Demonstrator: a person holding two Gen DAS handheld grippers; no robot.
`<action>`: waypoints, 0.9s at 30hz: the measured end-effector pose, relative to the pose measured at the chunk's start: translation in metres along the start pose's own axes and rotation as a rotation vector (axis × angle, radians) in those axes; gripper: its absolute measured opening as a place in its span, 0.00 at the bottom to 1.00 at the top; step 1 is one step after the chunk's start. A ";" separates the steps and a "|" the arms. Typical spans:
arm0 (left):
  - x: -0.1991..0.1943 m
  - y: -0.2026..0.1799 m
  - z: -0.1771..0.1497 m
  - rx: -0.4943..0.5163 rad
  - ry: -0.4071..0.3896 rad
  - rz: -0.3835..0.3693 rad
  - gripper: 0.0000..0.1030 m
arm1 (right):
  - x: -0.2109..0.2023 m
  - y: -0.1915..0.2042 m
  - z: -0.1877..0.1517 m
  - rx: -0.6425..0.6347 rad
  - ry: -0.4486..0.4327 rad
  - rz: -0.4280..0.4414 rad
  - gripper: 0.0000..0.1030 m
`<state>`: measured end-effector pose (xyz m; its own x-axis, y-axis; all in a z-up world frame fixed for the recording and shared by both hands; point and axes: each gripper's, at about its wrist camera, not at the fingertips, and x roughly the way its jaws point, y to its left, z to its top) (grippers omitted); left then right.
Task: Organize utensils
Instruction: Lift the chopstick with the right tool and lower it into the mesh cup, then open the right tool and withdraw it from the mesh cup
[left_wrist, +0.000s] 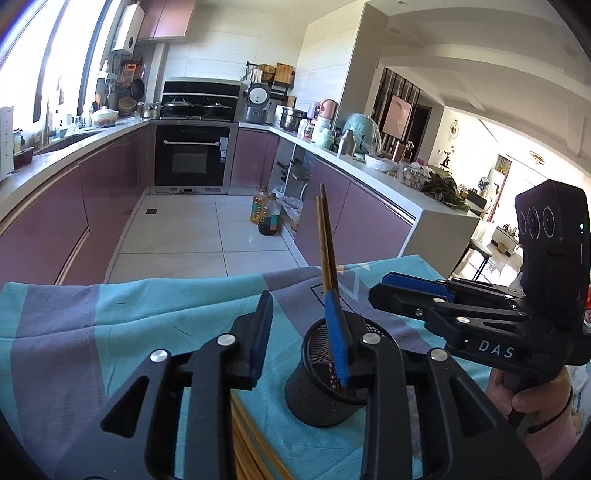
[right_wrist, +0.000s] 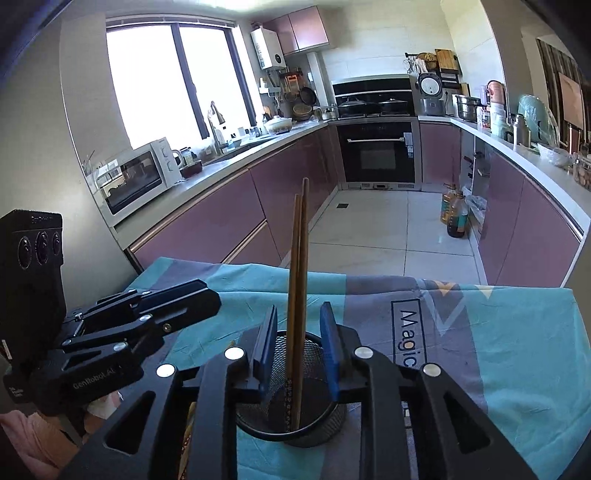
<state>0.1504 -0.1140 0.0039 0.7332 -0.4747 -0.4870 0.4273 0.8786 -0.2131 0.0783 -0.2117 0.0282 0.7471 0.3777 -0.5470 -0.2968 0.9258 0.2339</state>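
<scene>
Black mesh holder (right_wrist: 291, 406) stands near the cloth's (right_wrist: 498, 332) near edge with two chopsticks (right_wrist: 298, 280) upright inside. Right gripper (right_wrist: 299, 354) is released around them; left gripper (left_wrist: 301, 339) is spread, ungrasping. Judged: pair deposited; next, fetch the loose chopsticks (left_wrist: 251, 443) by the near edge

A teal and grey patterned cloth (right_wrist: 517, 332) printed with "Magic" covers the table in the foreground, and beyond it pale floor tiles (right_wrist: 388, 229) run between mauve glossy cabinet fronts (right_wrist: 229, 218) to a black built-in oven (right_wrist: 376, 151) at the far wall. On the window-side grey countertop (right_wrist: 192, 181) sits a white microwave (right_wrist: 136, 177), with a white rice cooker (right_wrist: 430, 94) near the lidded pans on the stove. Two amber oil bottles (left_wrist: 266, 215) stand just beside each other on the floor by the opposite cabinets, whose counter is crowded with jars and leafy greens (left_wrist: 443, 186).
</scene>
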 end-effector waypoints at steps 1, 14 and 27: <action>-0.010 0.002 0.000 0.003 -0.015 0.009 0.36 | -0.006 0.005 -0.002 -0.008 -0.014 0.012 0.27; -0.071 0.053 -0.070 0.068 0.092 0.121 0.47 | 0.010 0.067 -0.064 -0.112 0.126 0.141 0.39; -0.028 0.076 -0.148 0.051 0.344 0.131 0.41 | 0.068 0.072 -0.114 -0.060 0.297 0.048 0.36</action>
<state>0.0841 -0.0266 -0.1244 0.5666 -0.3059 -0.7651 0.3740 0.9228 -0.0919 0.0403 -0.1176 -0.0834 0.5273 0.3996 -0.7498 -0.3682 0.9028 0.2222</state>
